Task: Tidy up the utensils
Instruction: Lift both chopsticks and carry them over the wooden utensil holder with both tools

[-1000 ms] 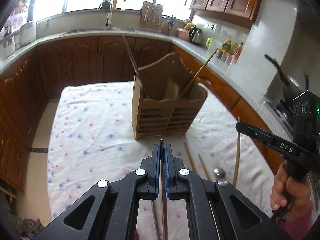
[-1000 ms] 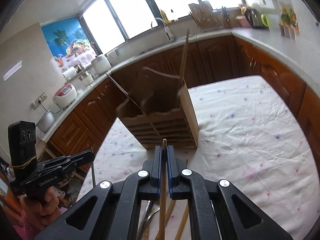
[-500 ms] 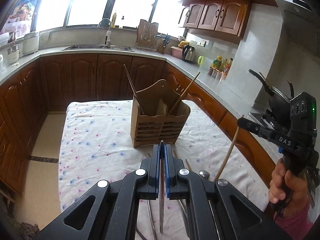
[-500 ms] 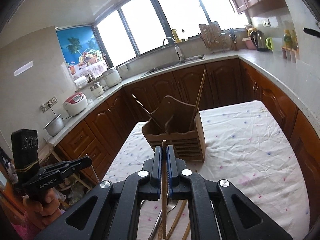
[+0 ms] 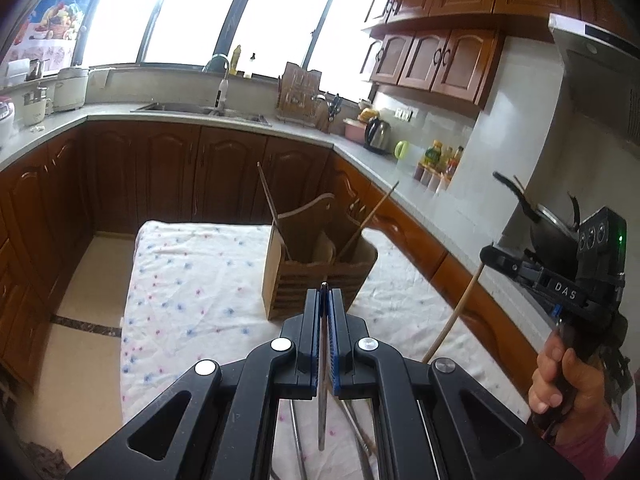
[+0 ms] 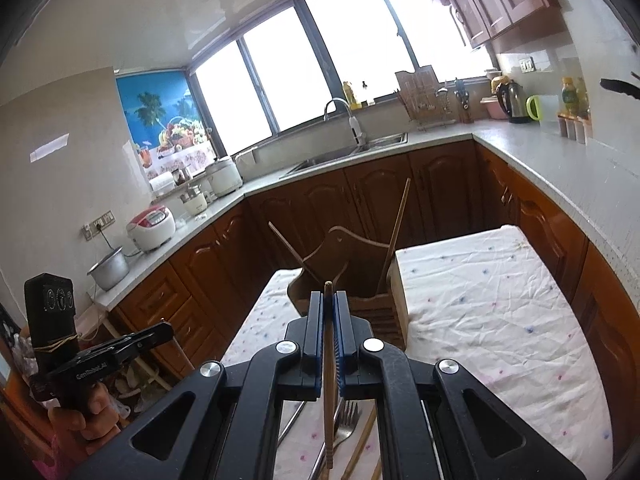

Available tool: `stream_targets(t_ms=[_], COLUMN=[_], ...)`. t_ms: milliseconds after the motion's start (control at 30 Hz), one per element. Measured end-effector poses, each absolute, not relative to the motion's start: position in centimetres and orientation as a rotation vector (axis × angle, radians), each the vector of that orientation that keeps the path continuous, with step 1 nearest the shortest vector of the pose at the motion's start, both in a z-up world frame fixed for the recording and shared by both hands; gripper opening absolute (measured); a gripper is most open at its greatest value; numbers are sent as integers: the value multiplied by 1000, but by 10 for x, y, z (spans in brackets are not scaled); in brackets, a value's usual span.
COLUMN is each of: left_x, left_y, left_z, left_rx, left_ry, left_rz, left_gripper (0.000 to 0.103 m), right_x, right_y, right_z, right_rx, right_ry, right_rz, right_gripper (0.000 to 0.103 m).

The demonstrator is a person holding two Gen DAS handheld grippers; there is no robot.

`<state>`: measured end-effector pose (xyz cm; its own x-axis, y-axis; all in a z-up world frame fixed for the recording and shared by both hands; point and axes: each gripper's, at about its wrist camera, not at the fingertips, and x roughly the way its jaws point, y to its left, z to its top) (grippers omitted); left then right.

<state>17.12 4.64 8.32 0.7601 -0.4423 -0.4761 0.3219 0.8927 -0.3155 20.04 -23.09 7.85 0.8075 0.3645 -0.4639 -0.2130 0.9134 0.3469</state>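
Utensils are split between our two grippers, the table and the holder. Furthest left in the right wrist view, our left hand (image 6: pixel 74 412) carries the left gripper (image 5: pixel 325 292); its fingers are pressed together on a thin dark metal utensil (image 5: pixel 321 392), which hangs down between the pads with its tip showing just above them. We cannot tell what kind of utensil it is. Below it spreads the white floral tablecloth (image 5: pixel 192 292), well apart from the brown cabinets (image 5: pixel 168 176) at the left.

Moving right, the wooden utensil holder (image 5: pixel 316 276) stands upright on the cloth, ahead of both grippers. One chopstick leans out of its left compartment (image 5: pixel 272 204) and another leans right out of the right one (image 5: pixel 372 216).

In the right wrist view, our right gripper (image 6: pixel 329 300) pinches a wooden chopstick (image 6: pixel 329 392) between closed pads, the stick hanging down over the table. Under it lie a fork (image 6: pixel 347 420) and more wooden chopsticks (image 6: pixel 360 448) on the cloth.

At the far right of the left wrist view, our right hand (image 5: pixel 564 376) grips the handle, the chopstick slanting down from its tip.
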Motion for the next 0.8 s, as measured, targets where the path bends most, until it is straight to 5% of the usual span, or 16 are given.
stream_targets(t_ms=[800], left_x=[232], left_y=[53], left_z=[116], left_rx=[-312], left_ry=[290], left_rz=[-347], left_gripper=[2], right_x=[264], right_y=[-264], right_z=[135], right_rx=[351], right_ry=[312], right_rz=[203], right_gripper=[4])
